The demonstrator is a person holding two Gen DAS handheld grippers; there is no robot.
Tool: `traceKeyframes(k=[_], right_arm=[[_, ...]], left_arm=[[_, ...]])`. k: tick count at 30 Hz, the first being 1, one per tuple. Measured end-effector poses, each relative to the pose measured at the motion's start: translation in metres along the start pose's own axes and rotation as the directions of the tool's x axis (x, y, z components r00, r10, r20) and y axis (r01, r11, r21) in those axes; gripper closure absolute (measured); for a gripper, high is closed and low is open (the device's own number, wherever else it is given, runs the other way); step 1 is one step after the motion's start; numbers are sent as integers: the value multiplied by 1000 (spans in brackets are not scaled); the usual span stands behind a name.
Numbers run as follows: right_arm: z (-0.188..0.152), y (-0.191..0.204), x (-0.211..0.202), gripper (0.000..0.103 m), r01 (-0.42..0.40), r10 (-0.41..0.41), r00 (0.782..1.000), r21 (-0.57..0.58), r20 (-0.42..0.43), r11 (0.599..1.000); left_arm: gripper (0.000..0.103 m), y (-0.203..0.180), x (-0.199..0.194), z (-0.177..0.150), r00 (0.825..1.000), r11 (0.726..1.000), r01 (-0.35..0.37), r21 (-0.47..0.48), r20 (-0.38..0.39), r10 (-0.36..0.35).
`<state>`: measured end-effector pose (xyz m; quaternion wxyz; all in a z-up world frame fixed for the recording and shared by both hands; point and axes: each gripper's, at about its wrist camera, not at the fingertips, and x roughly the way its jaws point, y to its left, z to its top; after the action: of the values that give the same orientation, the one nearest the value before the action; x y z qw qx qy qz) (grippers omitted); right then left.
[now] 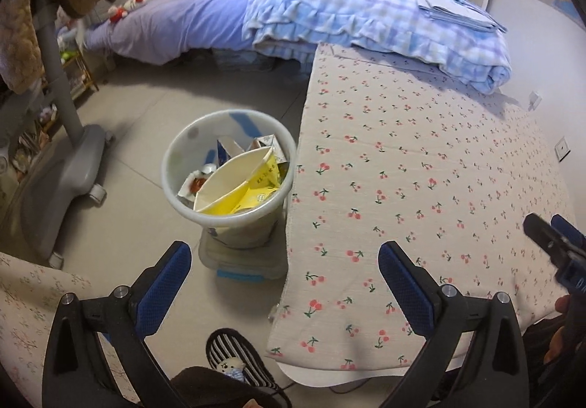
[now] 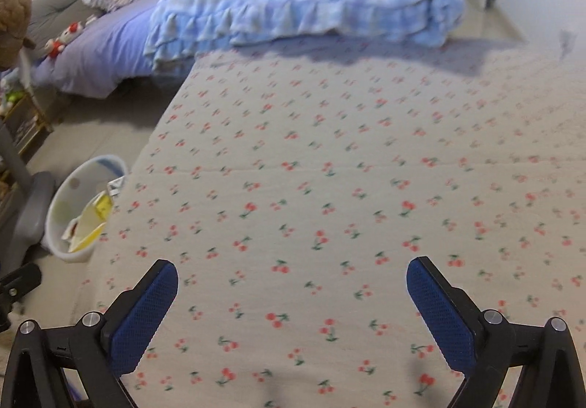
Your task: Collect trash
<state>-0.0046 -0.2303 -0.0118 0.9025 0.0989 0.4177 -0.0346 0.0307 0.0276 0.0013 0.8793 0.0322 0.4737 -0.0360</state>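
We see both grippers spread wide with nothing between the pads. Left gripper [image 1: 284, 259] hangs over the gap between bin [image 1: 229, 168] and table edge; its left finger is over the floor [image 1: 146, 122], its right finger over the cloth [image 1: 421, 151]. Right gripper [image 2: 292, 278] is over the cherry-print cloth [image 2: 329, 170], empty too

The bin is a white round one standing on the floor, just beside the table's left edge, sitting on a clear box [image 1: 241, 261]. Trash is already inside it: a yellow-and-white carton [image 1: 238, 188] on top, other cartons and wrappers underneath, roughly filling it to the rim. From the right wrist view we see the same bin [image 2: 86, 206] at the far left, partly cut off by the table edge

We find no loose trash on the cloth in either view. The right wrist view is blurred, so small scraps there we can't rule on

A folded blue plaid quilt [image 1: 366, 12] lies at the table's far end, chair base [image 1: 69, 166] left of the bin, slipper [image 1: 238, 360] under the left gripper
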Motion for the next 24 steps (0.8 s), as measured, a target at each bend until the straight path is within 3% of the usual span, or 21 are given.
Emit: traceKeyframes(k=[6,11,24], right_arm=[[-23,8,4,0,53,-52,999,-71,13,996],[-25,-4,4,0,24,-24,1000,-11,12,1000],[-19,3,1,0,-22,22,1000,14,13,1000]], left_arm=[[0,-6,-7,-11,1000,1000,-11,-11,9,11],[0,-6,-13,-12,999,1000,-12,-20,29,12],[0,-3,-10,-14,1000,999,-13,-41,22,13]])
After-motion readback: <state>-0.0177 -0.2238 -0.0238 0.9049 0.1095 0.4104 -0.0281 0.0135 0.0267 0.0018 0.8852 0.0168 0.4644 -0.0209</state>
